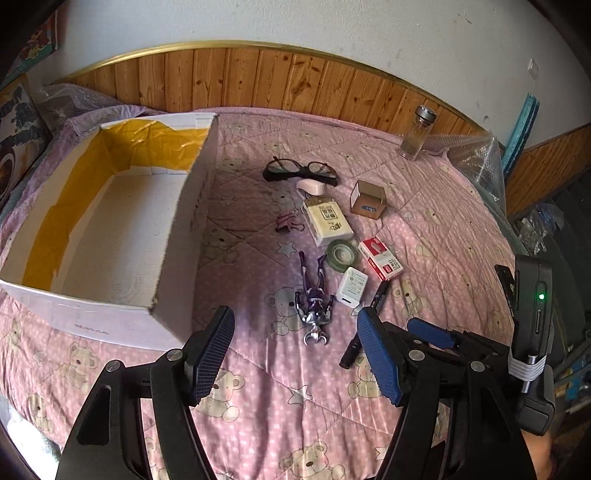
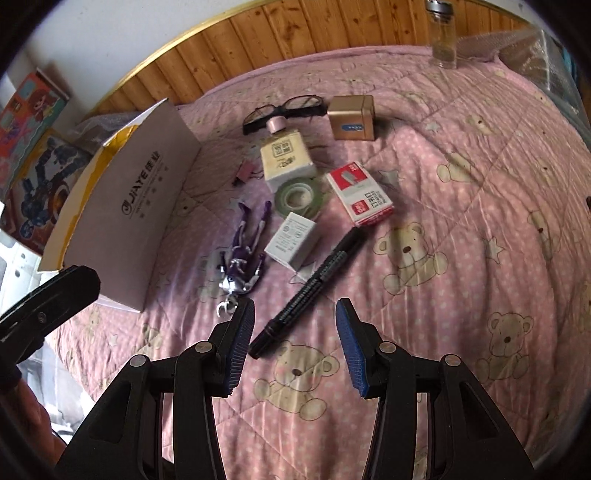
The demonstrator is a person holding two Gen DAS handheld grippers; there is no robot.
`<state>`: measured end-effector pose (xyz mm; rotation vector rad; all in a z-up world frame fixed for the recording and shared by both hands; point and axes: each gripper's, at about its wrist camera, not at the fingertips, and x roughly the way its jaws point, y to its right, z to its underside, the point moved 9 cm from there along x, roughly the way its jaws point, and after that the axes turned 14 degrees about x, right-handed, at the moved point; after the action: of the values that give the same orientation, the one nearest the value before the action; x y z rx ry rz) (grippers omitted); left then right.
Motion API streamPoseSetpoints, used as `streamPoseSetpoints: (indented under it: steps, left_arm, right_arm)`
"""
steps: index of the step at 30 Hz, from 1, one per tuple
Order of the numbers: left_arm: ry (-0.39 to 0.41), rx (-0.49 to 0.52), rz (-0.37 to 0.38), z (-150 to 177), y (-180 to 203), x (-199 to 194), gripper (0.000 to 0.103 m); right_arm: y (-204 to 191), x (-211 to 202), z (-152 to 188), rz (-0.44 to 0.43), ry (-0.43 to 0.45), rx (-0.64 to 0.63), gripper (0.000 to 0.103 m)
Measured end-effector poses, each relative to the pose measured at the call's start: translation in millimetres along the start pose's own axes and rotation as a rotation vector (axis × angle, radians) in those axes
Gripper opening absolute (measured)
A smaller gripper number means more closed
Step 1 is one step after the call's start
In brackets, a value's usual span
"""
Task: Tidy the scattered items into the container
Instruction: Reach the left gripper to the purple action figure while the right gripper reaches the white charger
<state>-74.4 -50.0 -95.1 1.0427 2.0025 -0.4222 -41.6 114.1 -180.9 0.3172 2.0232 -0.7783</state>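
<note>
A white cardboard box (image 1: 177,229) with yellow lining stands open and empty on the pink quilt, left of a scatter of items. Among them: a purple figure (image 1: 314,295) (image 2: 243,254), white charger (image 1: 352,287) (image 2: 293,242), black marker (image 2: 310,288), green tape roll (image 1: 342,254) (image 2: 300,197), red-white staple box (image 1: 380,258) (image 2: 360,197), cream bottle (image 1: 327,219) (image 2: 286,157), glasses (image 1: 299,170) (image 2: 284,109), gold cube box (image 1: 368,199) (image 2: 351,118) and pink clip (image 1: 288,221). My left gripper (image 1: 295,350) is open, just short of the figure. My right gripper (image 2: 295,339) is open over the marker's near end.
A glass jar (image 1: 415,133) (image 2: 445,33) stands at the far edge by the wood-panelled wall. Bubble wrap (image 1: 476,155) lies at the right corner. Toy boxes (image 2: 33,147) sit beyond the container. The right gripper's body (image 1: 532,332) is close on the left gripper's right.
</note>
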Motion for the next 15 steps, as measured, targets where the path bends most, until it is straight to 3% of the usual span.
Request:
streamPoseSetpoints:
  steps: [7, 11, 13, 15]
  left_arm:
    - [-0.091, 0.035, 0.049, 3.2, 11.5, 73.7, 0.070]
    - [-0.125, 0.020, 0.072, 10.1, 8.9, 105.8, 0.068]
    - [-0.160, 0.011, 0.077, 16.1, 5.4, 122.7, 0.068]
    - [-0.149, 0.014, 0.084, 18.1, 5.2, 131.1, 0.068]
  right_arm:
    - [17.8, 16.3, -19.3, 0.009, 0.008, 0.027, 0.049]
    - [-5.9, 18.5, -35.0, -0.054, 0.002, -0.116, 0.049]
    - [-11.4, 22.4, -45.4, -0.028, 0.009, -0.180, 0.049]
    - [-17.2, 33.8, -48.7, -0.065, -0.065, -0.191, 0.049]
